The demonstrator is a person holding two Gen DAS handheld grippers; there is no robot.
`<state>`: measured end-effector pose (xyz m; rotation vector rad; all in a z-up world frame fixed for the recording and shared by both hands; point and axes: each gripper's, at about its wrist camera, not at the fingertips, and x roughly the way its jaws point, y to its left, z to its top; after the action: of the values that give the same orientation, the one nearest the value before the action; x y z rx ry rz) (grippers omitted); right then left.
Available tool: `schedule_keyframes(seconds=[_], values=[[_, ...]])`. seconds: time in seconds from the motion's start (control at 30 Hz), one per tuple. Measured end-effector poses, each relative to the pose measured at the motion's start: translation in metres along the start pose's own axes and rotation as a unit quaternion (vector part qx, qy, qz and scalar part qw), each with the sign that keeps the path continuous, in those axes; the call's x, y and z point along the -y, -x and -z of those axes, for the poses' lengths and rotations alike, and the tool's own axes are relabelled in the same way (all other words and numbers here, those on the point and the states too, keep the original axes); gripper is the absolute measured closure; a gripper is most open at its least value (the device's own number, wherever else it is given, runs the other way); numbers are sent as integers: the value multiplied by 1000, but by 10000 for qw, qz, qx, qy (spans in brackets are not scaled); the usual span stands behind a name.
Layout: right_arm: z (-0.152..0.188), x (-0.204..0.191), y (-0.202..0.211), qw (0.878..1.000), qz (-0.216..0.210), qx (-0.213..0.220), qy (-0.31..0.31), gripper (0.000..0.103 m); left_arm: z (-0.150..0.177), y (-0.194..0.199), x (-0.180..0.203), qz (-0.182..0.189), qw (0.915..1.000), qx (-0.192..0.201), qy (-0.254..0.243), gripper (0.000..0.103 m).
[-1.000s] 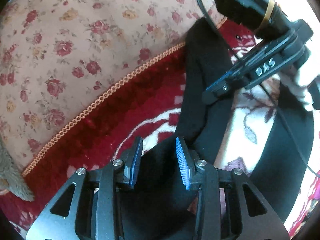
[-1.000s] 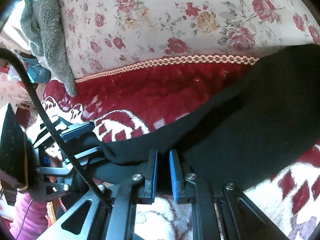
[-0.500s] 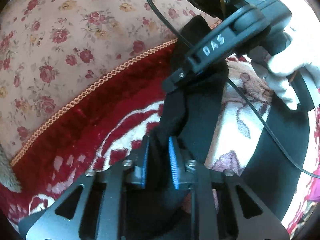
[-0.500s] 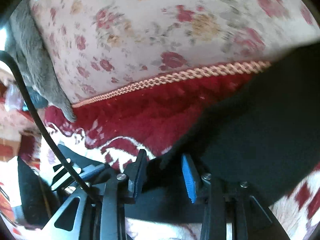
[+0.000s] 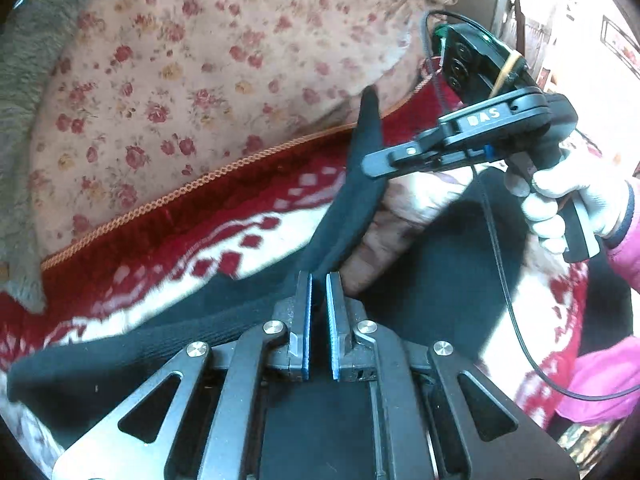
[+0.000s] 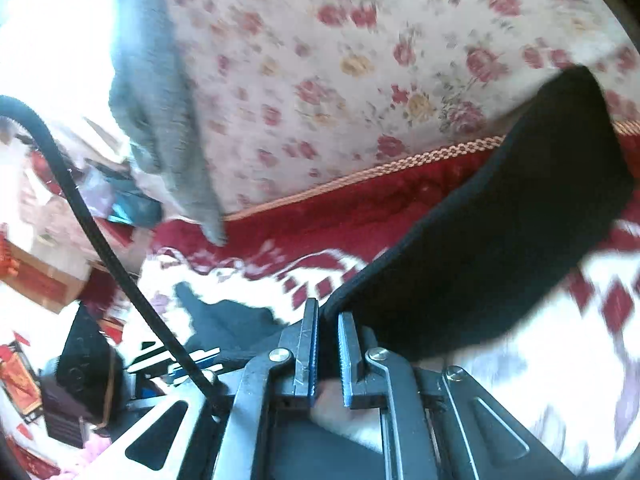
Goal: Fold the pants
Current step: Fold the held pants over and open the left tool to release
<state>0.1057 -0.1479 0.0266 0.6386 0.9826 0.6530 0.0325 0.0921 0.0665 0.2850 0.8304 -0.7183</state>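
Left wrist view: the left gripper (image 5: 319,292) has its blue pads nearly together, clamped on an edge of the black pants (image 5: 352,204), which rise in a taut strip from the pads toward the right gripper (image 5: 370,166). More of the pants lies on the red and white rug (image 5: 224,240) below and to the right of that strip. Behind the rug is a cushion with a rose print (image 5: 200,72), edged with orange braid (image 5: 192,186); a grey fleece cloth (image 5: 20,120) hangs at its left. The right gripper, held in a white-gloved hand (image 5: 560,204), carries white letters that read "DAS". A thin black cable (image 5: 504,280) loops down from it across the pants.

Right wrist view: blurred. The right gripper (image 6: 328,340) has its pads close together, clamped on the pants' edge (image 6: 500,248), and the cloth spreads up and right above the rug (image 6: 400,208). The rose-print cushion (image 6: 360,60) and the grey cloth (image 6: 160,120) stand behind. A thick black cable (image 6: 92,224) crosses the left side, in front of the left gripper's body (image 6: 120,364) low down.
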Motion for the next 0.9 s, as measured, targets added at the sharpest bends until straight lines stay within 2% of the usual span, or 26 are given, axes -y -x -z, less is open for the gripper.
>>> schedule_keyframes(seconds=[0.07, 0.17, 0.2, 0.23, 0.3, 0.4, 0.47, 0.5, 0.53, 0.6, 0.63, 0.7, 0.77, 0.83, 0.9], values=[[19, -2, 16, 9999, -97, 46, 4, 95, 17, 10, 14, 181, 9997, 50, 163, 98], [59, -2, 33, 9995, -286, 91, -92, 95, 46, 17, 37, 74, 9997, 40, 243, 98], [75, -5, 33, 9994, -306, 80, -143, 95, 50, 19, 41, 167, 9992, 19, 364, 98], [90, -1, 33, 9995, -286, -7, -167, 95, 59, 24, 46, 285, 9976, 6, 624, 98], [115, 10, 36, 9994, -194, -83, -266, 95, 69, 32, 49, 263, 9950, 21, 960, 98], [129, 21, 47, 9984, -306, 123, -454, 95, 78, 45, 38, 6, 9880, 123, 1540, 98], [126, 16, 55, 9974, -410, 365, -474, 88, 81, 57, 29, -65, 9819, 252, 1878, 97], [122, 14, 55, 9966, -505, 404, -517, 74, 81, 61, 21, -144, 9777, 314, 2072, 97], [113, 10, 55, 9954, -588, 463, -605, 53, 81, 64, 14, -248, 9735, 357, 2245, 94], [97, 5, 54, 9946, -536, 490, -735, 42, 80, 69, -2, -315, 9643, 463, 2586, 84], [86, 3, 48, 9943, -586, 447, -772, 42, 80, 70, -8, -360, 9608, 493, 2703, 76], [66, 3, 34, 9925, -606, 269, -1025, 42, 79, 74, -20, -401, 9536, 582, 2927, 70], [51, 3, 18, 9910, -431, 41, -1264, 42, 76, 73, -28, -439, 9484, 655, 3071, 70], [42, 0, 11, 9920, -251, -14, -1240, 42, 71, 71, -35, -506, 9434, 704, 3200, 68], [31, -2, 3, 9925, 42, -14, -1219, 42, 68, 69, -46, -536, 9340, 718, 3460, 67]])
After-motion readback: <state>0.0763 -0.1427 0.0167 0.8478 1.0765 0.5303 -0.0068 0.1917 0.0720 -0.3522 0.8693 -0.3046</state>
